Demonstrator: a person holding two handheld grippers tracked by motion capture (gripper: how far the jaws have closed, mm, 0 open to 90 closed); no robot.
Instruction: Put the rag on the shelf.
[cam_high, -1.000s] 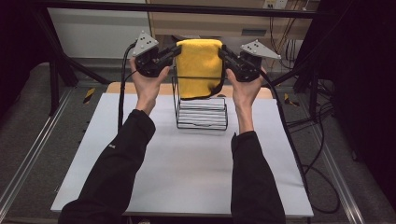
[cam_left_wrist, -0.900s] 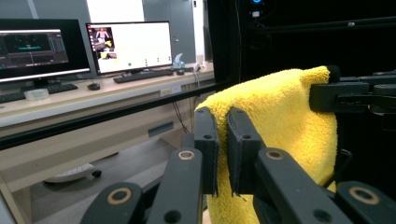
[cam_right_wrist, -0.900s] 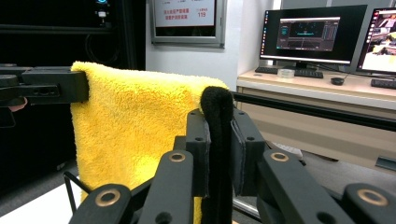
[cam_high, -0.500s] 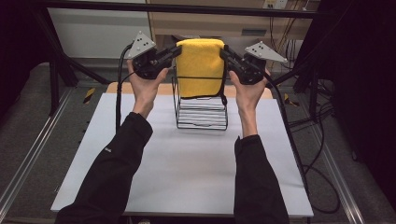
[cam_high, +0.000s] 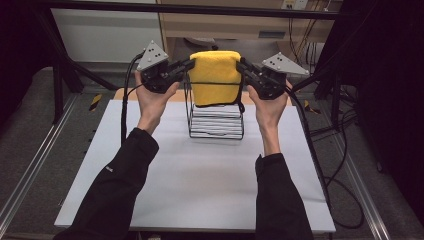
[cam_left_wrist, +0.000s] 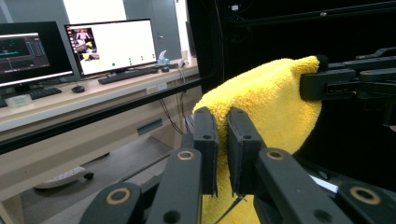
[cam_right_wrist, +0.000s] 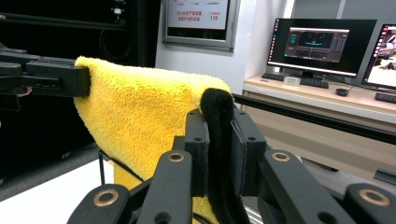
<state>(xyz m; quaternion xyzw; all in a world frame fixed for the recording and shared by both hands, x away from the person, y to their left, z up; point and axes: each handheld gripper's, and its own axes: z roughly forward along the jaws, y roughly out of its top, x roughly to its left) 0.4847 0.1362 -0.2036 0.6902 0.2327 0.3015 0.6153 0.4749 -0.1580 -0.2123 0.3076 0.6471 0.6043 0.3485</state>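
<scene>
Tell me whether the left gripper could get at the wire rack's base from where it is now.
Probably not right away. The left gripper is shut on the yellow cloth, held taut with the right gripper above the rack. The table around the base looks free, but it would have to release first.

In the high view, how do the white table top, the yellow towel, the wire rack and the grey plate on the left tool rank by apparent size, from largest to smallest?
1. White table top.
2. Yellow towel and wire rack: they look alike, and the towel hides the rack's upper part, so no ranking.
3. Grey plate on the left tool, smallest, though it is held up nearer the camera.
</scene>
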